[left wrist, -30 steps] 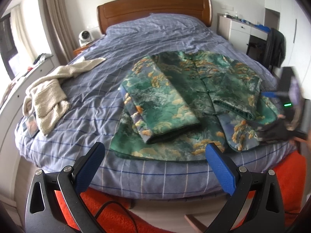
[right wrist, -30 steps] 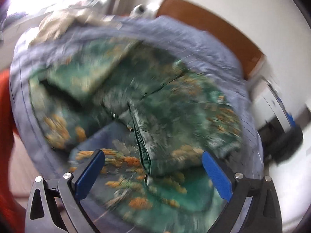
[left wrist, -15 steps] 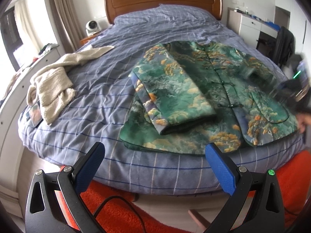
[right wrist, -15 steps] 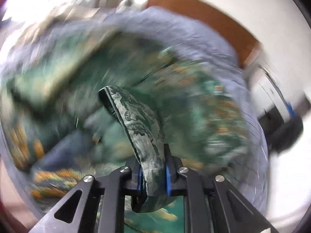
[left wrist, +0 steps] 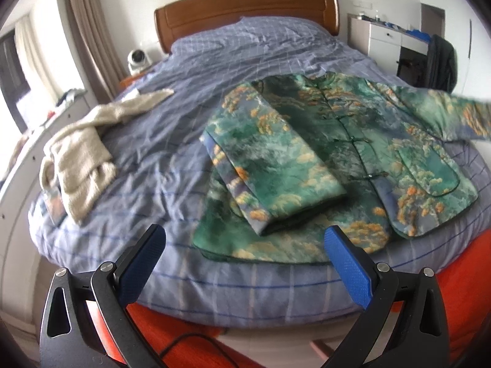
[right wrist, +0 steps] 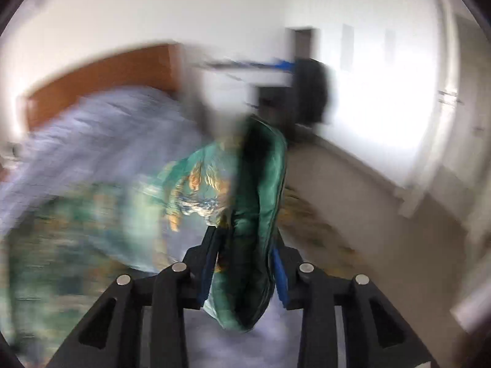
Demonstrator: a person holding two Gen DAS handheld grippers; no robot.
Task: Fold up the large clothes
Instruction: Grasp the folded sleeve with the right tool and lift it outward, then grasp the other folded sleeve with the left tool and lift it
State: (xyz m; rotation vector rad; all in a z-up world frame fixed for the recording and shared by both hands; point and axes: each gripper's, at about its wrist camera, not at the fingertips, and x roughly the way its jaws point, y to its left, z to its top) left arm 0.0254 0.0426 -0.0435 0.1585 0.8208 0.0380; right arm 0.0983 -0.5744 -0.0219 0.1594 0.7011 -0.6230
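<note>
Jacket folding is partly done: you are clamping its right sleeve in the right hand-held gripper; the left hand-held gripper is hovering wide open, empty.

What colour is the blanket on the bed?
The blanket is blue-purple with a pale checked grid of lines, clearest in the left wrist view.

A jacket lies on the bed, a sweater well apart to its left.
</note>
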